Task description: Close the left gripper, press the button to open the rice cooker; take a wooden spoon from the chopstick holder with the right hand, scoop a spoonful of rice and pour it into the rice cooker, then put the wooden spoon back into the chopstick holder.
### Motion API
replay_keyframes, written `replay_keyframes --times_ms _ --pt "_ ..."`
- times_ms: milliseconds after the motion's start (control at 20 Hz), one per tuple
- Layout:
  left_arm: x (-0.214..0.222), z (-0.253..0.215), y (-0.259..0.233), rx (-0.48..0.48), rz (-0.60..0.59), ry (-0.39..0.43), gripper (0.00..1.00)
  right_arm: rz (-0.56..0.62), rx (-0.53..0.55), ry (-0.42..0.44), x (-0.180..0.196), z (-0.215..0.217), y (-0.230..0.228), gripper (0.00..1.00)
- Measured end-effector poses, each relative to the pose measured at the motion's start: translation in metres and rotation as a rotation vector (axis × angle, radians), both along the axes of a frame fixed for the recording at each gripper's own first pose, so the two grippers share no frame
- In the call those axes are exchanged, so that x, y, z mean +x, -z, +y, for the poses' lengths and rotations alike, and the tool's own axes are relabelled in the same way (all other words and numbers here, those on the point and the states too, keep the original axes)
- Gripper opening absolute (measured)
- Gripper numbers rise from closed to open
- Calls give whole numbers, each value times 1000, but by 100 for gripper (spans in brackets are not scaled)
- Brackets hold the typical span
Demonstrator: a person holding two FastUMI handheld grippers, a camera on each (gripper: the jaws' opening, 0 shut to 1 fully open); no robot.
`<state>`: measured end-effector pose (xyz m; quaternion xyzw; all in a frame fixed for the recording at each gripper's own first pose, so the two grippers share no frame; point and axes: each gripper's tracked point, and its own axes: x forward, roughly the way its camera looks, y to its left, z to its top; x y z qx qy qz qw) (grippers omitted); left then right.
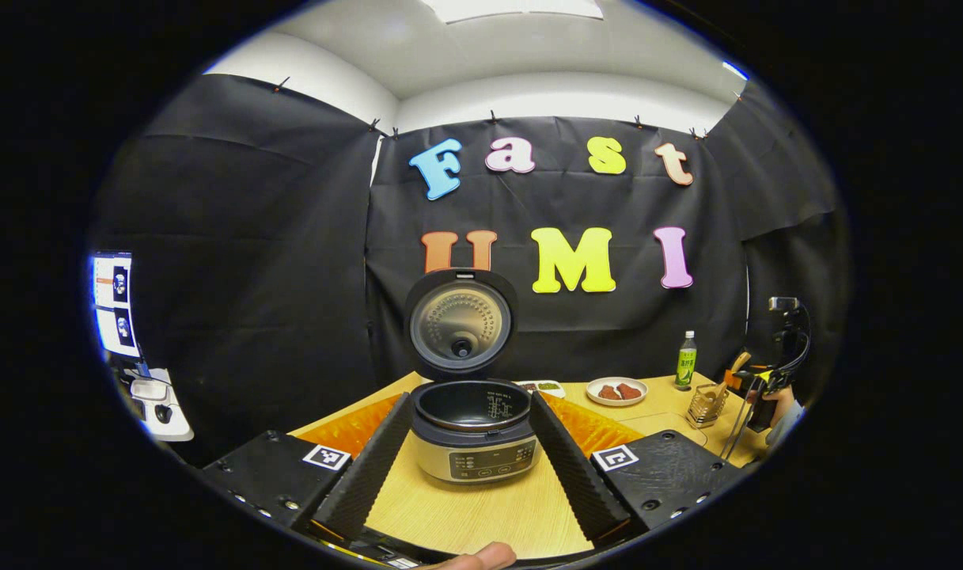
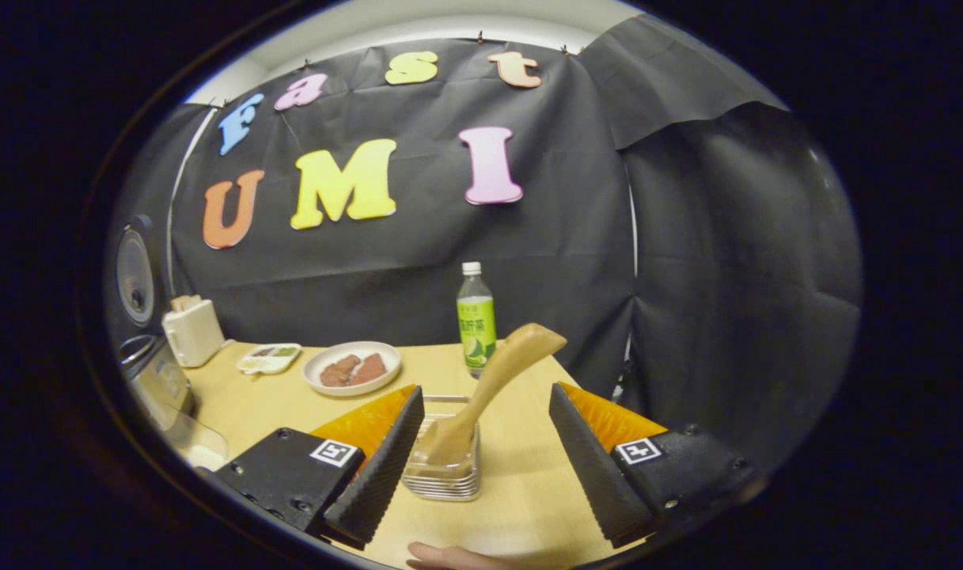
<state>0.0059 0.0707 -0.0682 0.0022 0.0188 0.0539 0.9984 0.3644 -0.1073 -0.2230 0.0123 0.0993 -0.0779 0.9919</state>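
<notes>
Right gripper (image 2: 481,459) hangs wide open and empty, fingers straddling the chopstick holder (image 2: 443,469), probably lining up on the wooden spoon (image 2: 493,380) leaning inside. Left gripper (image 1: 472,467) is spread open too, holding nothing, facing the rice cooker (image 1: 475,431) whose lid (image 1: 460,323) already stands up.

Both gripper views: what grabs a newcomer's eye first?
In the left gripper view, the rice cooker stands on the table with its lid swung upright. In the right gripper view, a wooden spoon leans in the clear chopstick holder, between the open right hand-held gripper fingers.
</notes>
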Motion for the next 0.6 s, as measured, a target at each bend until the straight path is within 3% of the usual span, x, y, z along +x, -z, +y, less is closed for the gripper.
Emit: replay_keyframes --times_ms 250,450,500,550,600 --pt "-2 -12 -9 17 -33 28 96 -42 29 6 31 -4 3 98" --pt "2 -37 -5 45 -19 84 96 -26 133 -139 35 27 3 73" --pt "0 -43 -1 63 -6 99 96 -28 140 -143 34 28 2 63" --pt "-4 -44 -3 84 -6 106 95 -36 130 -120 37 21 1 44" --pt "-5 -44 -8 103 -15 105 95 -58 158 -122 35 22 -5 33"
